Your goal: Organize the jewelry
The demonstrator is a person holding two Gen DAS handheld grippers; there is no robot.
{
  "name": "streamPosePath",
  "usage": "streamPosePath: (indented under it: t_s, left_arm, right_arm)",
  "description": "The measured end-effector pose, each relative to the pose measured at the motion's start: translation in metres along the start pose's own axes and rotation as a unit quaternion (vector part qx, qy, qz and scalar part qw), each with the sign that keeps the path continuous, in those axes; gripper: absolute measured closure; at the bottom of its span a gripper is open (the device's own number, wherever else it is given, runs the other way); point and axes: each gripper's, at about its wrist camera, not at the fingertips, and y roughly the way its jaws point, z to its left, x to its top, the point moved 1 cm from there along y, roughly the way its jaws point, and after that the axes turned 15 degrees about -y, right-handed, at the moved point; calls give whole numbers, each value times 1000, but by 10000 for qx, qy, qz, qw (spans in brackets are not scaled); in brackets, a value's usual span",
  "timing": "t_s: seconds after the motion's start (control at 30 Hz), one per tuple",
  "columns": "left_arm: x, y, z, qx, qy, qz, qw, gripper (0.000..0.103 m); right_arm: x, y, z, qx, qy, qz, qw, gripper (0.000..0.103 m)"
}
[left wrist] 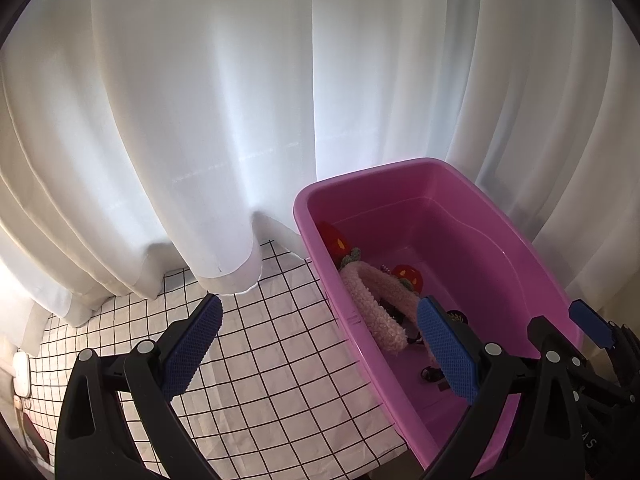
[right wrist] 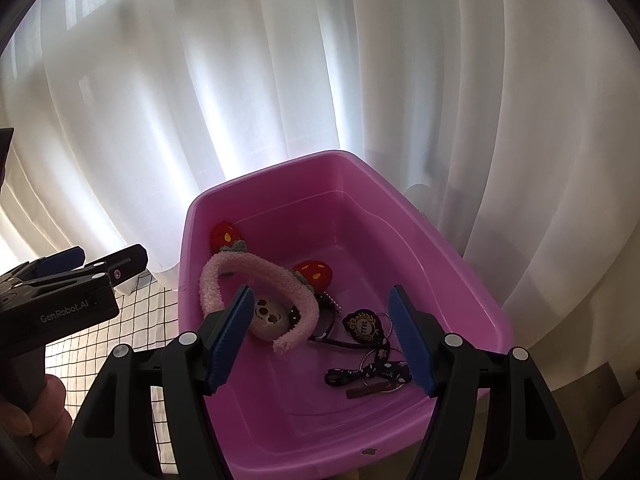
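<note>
A pink plastic bin (right wrist: 400, 220) holds the jewelry. Inside lie a fluffy pink headband (right wrist: 260, 266) with two red strawberry ears (right wrist: 316, 274), a beige face charm (right wrist: 270, 318), a black crest badge (right wrist: 364, 324) on key rings, and a patterned black ribbon (right wrist: 372, 372). My right gripper (right wrist: 321, 296) hovers open above these items, touching none. In the left wrist view my left gripper (left wrist: 320, 312) is open and empty, straddling the bin's (left wrist: 360, 172) left wall above the headband (left wrist: 372, 312). The right gripper's pad (left wrist: 588, 320) shows at the bin's near right.
The bin stands on a white tablecloth with a black grid (left wrist: 260, 340). White curtains (left wrist: 200, 120) hang close behind and brush the cloth. A small white object (left wrist: 20, 372) lies at the far left edge. A person's hand (right wrist: 40, 412) holds the left gripper (right wrist: 72, 268).
</note>
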Motion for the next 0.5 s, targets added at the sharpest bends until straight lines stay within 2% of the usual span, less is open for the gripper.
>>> streamPosePath:
  t_s: [0.5]
  left_arm:
    - [-2, -2, 4, 59, 3, -1, 10000, 7]
  right_arm:
    - [3, -3, 1, -113, -43, 111, 9999, 37]
